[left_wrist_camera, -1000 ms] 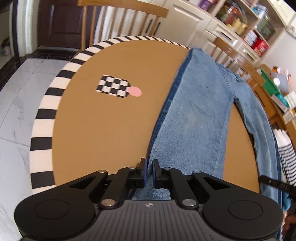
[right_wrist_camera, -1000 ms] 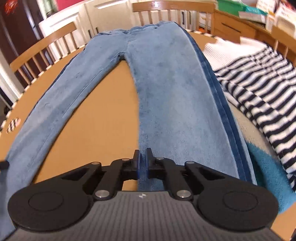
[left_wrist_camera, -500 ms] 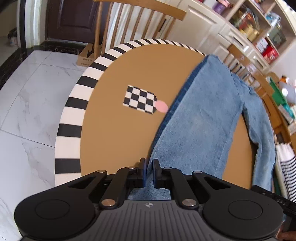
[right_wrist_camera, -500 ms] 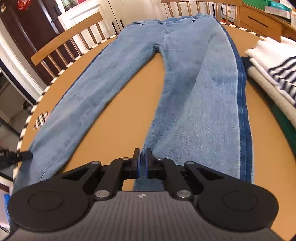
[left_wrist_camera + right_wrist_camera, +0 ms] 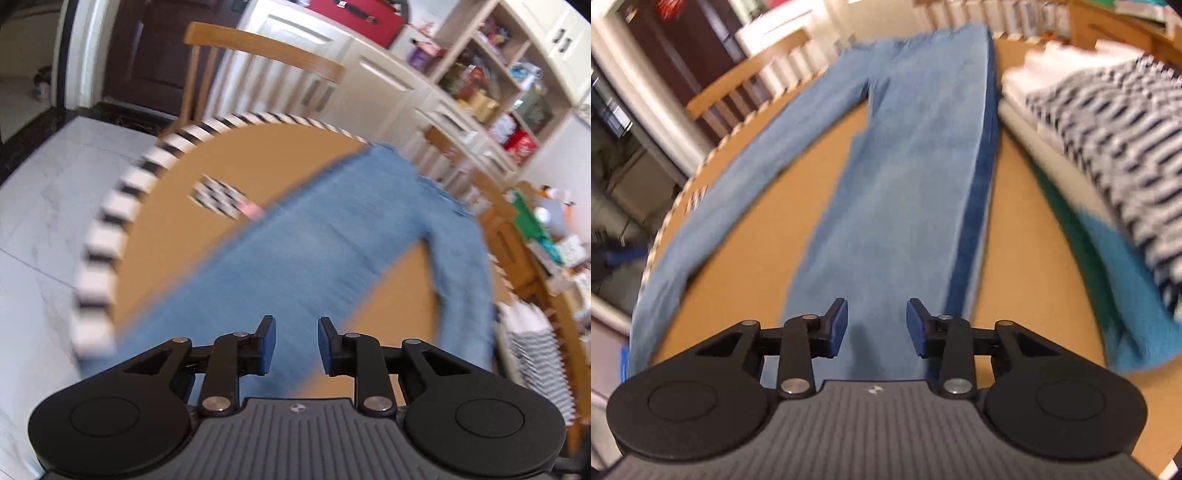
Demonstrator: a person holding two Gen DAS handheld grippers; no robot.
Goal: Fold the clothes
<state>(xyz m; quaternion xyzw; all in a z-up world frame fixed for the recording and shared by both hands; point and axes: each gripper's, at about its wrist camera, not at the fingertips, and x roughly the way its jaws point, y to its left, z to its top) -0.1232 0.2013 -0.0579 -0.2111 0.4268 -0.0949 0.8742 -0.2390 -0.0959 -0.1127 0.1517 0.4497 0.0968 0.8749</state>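
A pair of light blue jeans (image 5: pixel 332 240) lies spread flat on the round brown table (image 5: pixel 229 155), legs apart, waistband at the far side. My left gripper (image 5: pixel 293 334) hovers over the hem end of one leg; its jaws are opening and the pads press on nothing. In the right wrist view the jeans (image 5: pixel 905 177) show a dark blue side stripe. My right gripper (image 5: pixel 875 317) stands over the other leg's hem, its jaws opening too, with the denim below the fingers and not pinched. Both views are blurred by motion.
A striped sweater (image 5: pixel 1115 140) lies on a stack of folded clothes and a teal towel (image 5: pixel 1126 302) at the table's right. A checkered marker (image 5: pixel 218 197) lies by the striped table rim (image 5: pixel 96 258). Wooden chairs (image 5: pixel 258 55) and cabinets stand behind.
Both grippers let go of the leg hems and their jaws spread apart. Both cameras pulled back, and the jeans legs now lie flat on the table.
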